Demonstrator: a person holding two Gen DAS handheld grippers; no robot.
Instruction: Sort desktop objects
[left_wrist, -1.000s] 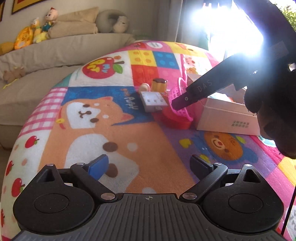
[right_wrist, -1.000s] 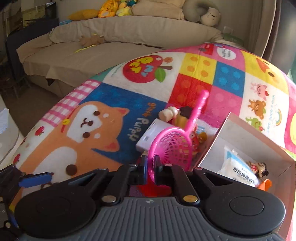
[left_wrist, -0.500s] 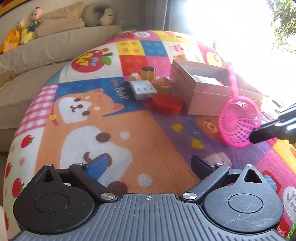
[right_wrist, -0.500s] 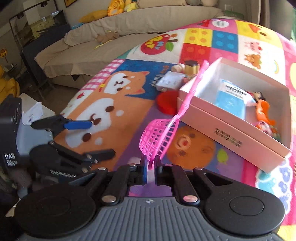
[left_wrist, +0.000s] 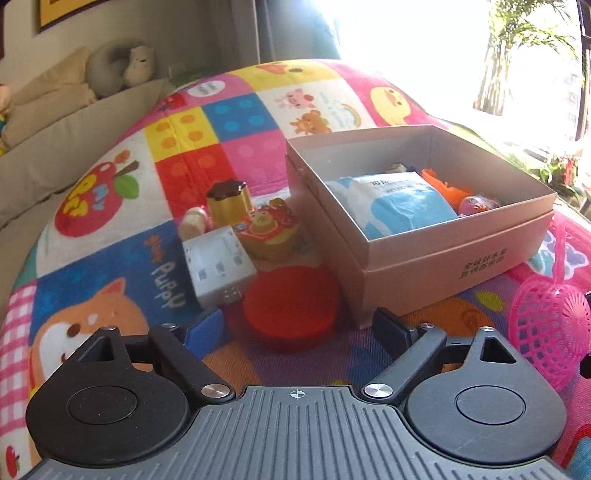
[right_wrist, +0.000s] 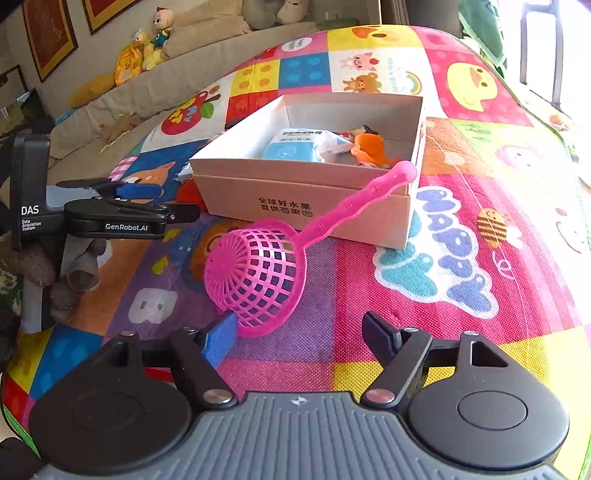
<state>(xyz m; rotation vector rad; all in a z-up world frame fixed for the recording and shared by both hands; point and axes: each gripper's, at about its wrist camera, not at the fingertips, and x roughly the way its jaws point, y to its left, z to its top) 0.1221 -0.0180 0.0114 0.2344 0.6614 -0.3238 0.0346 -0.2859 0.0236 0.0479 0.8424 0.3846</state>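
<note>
A pink net scoop (right_wrist: 258, 273) lies on the colourful mat, its handle leaning on the front of the cardboard box (right_wrist: 303, 206). My right gripper (right_wrist: 301, 336) sits just behind it with jaws opening; the net's rim is near the blue pad, and nothing presses on it. My left gripper (left_wrist: 295, 325) is wide and closing slightly, with a red round lid (left_wrist: 291, 306) just ahead between its fingertips, untouched. Behind the lid are a white adapter block (left_wrist: 218, 267), a gold bottle (left_wrist: 227, 205) and a yellow toy (left_wrist: 269, 230). The scoop (left_wrist: 550, 325) also shows at the right edge.
The box (left_wrist: 424, 251) holds a blue-white packet (left_wrist: 395, 203) and an orange toy (left_wrist: 443, 184). My left gripper (right_wrist: 166, 203) shows left of the box in the right wrist view. A beige sofa (left_wrist: 74, 140) with plush toys runs behind the mat.
My right gripper carried the scoop from the toy cluster to the mat in front of the box and released it. My left gripper moved forward to the red lid.
</note>
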